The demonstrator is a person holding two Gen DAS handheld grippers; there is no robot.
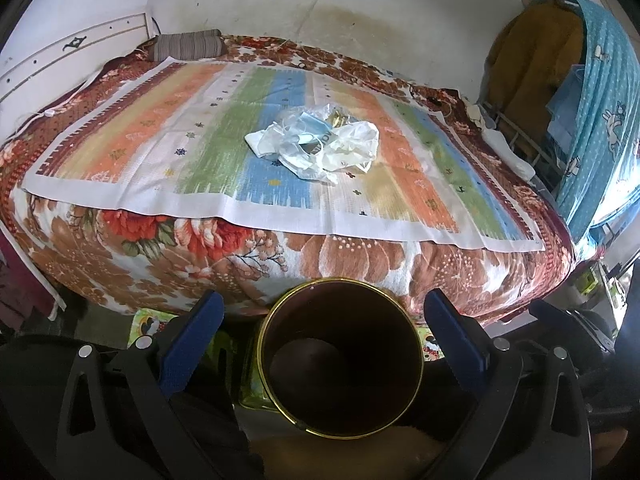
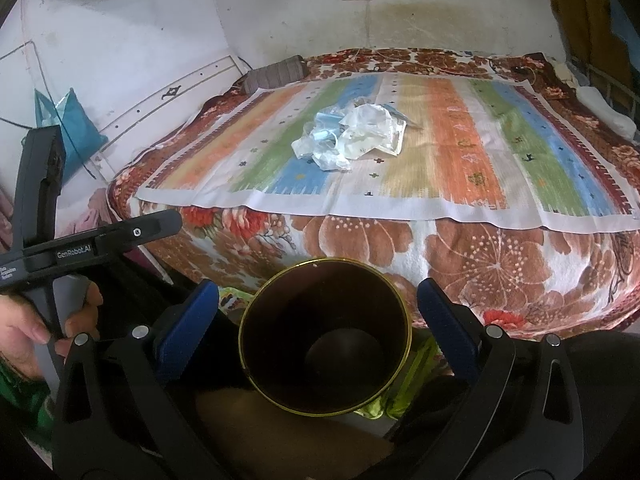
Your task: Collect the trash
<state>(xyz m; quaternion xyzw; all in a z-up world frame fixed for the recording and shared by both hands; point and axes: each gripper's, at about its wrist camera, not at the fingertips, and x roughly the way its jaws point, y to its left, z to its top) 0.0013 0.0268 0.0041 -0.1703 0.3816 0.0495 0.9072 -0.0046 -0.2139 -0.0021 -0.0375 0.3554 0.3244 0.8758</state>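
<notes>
A heap of trash lies mid-bed on a striped cloth: crumpled clear and white plastic bags, a blue face mask and a gold wrapper. A dark bin with a gold rim stands empty at the foot of the bed, below both tools. My left gripper is open, its blue pads wide on either side of the bin's rim without touching it. My right gripper is open the same way. Both are well short of the trash.
A floral blanket covers the bed. A striped pillow lies by the white headboard. A metal rack and blue curtain stand right of the bed. A hand holds the other tool at left.
</notes>
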